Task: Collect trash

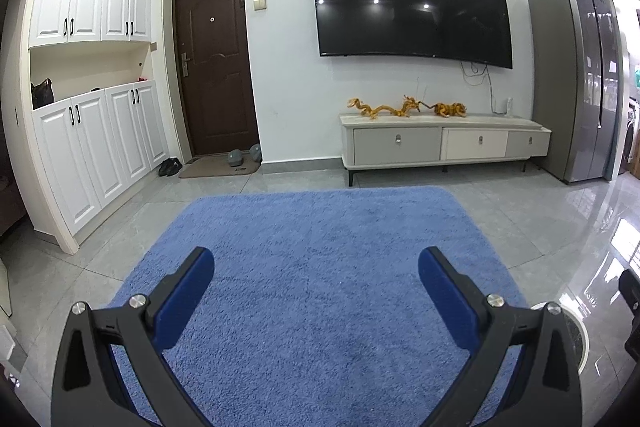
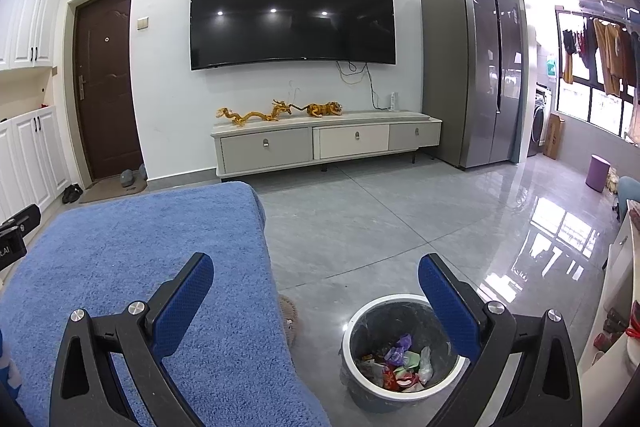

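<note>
Holding both tools over the blue worktop [image 2: 132, 267], we find nothing left on it to pick up. Our left gripper [image 1: 316, 263] is spread wide and empty, looking straight across the fuzzy blue cover toward the TV [image 1: 412, 3] and the low cabinet [image 1: 444, 143]. Our right gripper [image 2: 316, 269] is just as wide and just as empty, hanging past the cover's right edge with the trash bin [image 2: 400, 351] below it on the grey floor [image 2: 380, 223].

And there's the trash [image 2: 400, 363]: crumpled wrappers, purple, red and green, lie piled in the bottom of the lined bin. From the left view only a sliver of the bin's white rim [image 1: 576, 331] shows at the lower right.

Our read is that collecting is at or near its end. To finish well we'd sweep both cameras over the cover's near corners, which the fingers partly hide, and check the brownish object [image 2: 290, 319] on the floor beside the worktop; we can't tell what it is. If anything turns up, we'd carry it squarely over the bin's mouth before letting go, so nothing catches the rim.
</note>
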Motion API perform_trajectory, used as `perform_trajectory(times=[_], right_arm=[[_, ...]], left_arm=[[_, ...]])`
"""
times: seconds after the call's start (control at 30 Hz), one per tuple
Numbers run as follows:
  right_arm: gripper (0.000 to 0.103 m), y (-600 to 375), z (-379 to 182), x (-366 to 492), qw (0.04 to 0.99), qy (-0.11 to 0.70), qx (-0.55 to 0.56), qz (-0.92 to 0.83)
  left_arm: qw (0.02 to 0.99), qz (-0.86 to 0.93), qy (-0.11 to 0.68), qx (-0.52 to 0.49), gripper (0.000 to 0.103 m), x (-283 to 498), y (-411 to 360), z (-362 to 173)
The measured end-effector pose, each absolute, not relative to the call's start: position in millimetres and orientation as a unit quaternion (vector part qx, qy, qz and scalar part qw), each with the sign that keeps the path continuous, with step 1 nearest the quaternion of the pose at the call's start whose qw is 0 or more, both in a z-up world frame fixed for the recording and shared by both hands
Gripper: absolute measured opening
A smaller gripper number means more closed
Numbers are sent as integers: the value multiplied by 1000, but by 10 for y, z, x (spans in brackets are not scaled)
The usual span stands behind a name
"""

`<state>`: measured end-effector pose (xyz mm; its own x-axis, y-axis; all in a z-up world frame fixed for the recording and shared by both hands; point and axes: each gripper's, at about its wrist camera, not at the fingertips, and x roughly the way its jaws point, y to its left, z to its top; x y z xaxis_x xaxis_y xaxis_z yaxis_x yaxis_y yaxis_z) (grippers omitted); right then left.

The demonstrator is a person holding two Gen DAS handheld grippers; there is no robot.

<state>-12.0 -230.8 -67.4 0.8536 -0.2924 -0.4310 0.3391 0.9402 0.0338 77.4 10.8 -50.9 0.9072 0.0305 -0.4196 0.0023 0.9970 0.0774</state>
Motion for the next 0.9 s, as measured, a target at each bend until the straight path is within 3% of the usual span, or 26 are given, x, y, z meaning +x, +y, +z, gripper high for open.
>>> perform_trajectory(times=[0.9], right_arm=[[103, -2375, -663, -107, 959, 215, 59, -176]], left_arm=[[971, 5, 234, 54, 103, 806, 107, -558]])
